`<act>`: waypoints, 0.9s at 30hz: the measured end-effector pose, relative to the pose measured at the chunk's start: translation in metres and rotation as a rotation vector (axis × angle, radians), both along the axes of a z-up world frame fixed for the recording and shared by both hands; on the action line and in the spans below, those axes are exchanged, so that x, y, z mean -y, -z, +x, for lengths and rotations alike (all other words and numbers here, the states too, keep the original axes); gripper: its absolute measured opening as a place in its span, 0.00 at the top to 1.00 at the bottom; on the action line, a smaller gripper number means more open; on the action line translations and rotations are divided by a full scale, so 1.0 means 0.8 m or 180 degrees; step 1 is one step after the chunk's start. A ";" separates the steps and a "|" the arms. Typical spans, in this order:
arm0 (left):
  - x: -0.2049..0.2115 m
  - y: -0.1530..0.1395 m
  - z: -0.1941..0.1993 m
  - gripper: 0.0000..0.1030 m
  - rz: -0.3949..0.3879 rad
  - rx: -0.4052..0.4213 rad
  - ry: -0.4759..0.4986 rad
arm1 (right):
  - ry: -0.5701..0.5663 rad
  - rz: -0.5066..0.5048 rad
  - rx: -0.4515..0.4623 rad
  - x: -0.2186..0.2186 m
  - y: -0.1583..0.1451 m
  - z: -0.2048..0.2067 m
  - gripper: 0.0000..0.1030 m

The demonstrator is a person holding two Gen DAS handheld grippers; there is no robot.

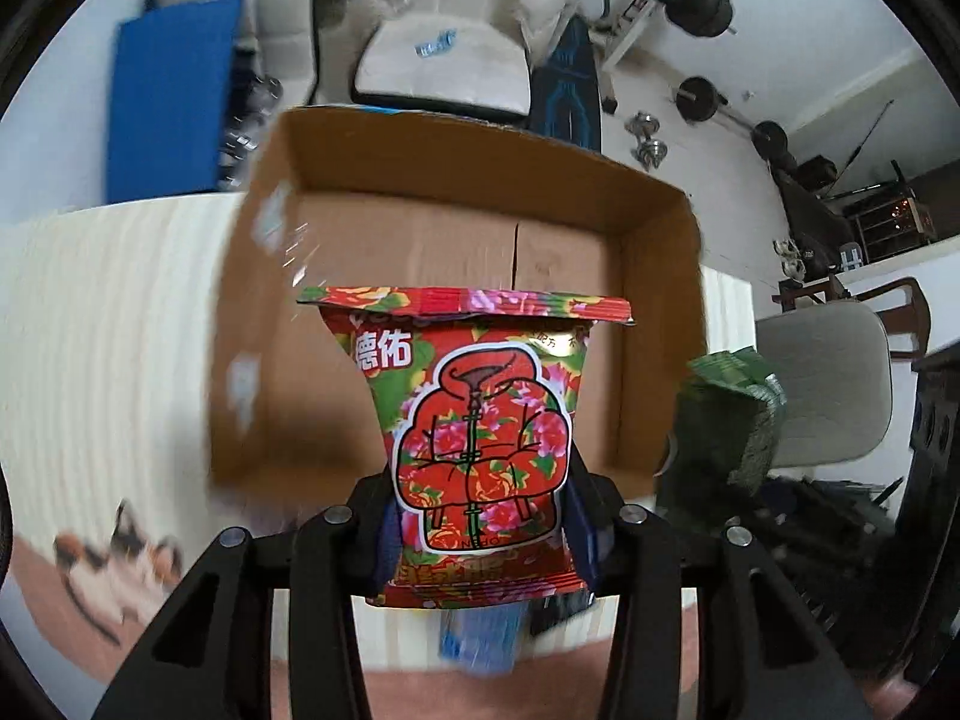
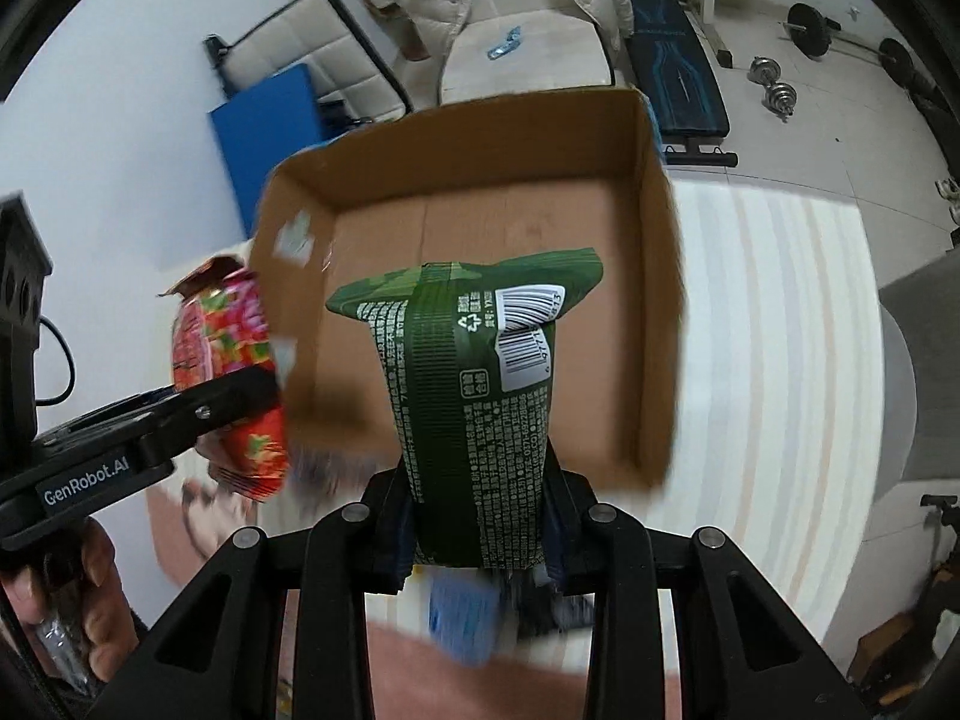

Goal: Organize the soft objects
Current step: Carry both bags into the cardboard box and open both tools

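My left gripper is shut on a red floral soft pack and holds it upright above the near edge of an open cardboard box. My right gripper is shut on a dark green soft pack with a barcode, held upright over the near side of the same box. The box floor shows bare. The green pack also shows at the right of the left wrist view. The red pack and the left gripper show at the left of the right wrist view.
The box sits on a pale striped table. A blue item lies blurred below the grippers. A cat-print object lies near left. A grey chair stands right. A white chair, blue mat and weights lie beyond.
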State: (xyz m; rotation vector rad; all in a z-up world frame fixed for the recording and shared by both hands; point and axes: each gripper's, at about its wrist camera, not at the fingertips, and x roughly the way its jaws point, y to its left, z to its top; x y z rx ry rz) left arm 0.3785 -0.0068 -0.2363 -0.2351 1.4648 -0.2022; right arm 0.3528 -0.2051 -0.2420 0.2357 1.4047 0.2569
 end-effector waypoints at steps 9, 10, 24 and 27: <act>0.042 0.121 0.130 0.60 -0.0105 -0.0560 0.0293 | 0.0114 -0.0332 -0.0309 0.002 0.101 0.151 0.66; 0.049 0.121 0.134 0.60 -0.0110 -0.0573 0.0308 | 0.0111 -0.0340 -0.0325 -0.001 0.098 0.162 0.66; 0.081 0.111 0.153 0.29 0.0157 -0.0614 0.0500 | 0.0027 -0.0602 -0.0416 -0.020 0.120 0.214 0.30; 0.079 0.104 0.143 0.16 0.0364 -0.0511 0.0537 | -0.0034 -0.0705 -0.0396 -0.027 0.110 0.210 0.21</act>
